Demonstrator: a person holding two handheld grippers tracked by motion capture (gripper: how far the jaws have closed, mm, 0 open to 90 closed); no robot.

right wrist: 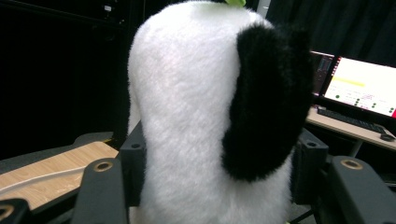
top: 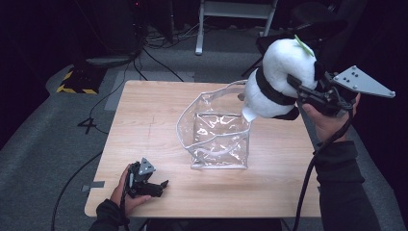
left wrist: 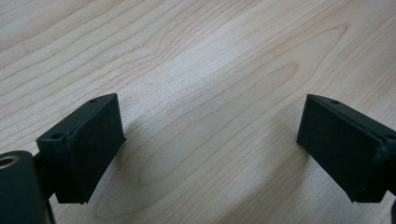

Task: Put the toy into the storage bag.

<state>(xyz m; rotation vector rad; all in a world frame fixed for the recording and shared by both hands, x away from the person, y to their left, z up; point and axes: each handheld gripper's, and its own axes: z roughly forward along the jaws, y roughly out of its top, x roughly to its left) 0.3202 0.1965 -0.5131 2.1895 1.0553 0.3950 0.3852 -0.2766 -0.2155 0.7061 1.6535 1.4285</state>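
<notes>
White and black plush, a panda (top: 279,79) sits at the upper right of the high view, clamped in the right gripper (top: 308,94) above the table (top: 144,125). Its lower end hangs over the rim of a clear bag (top: 219,132) at the frame's centre. At lower left, the left gripper (top: 154,185) rests on the wood, jaws apart, nothing between them.
</notes>
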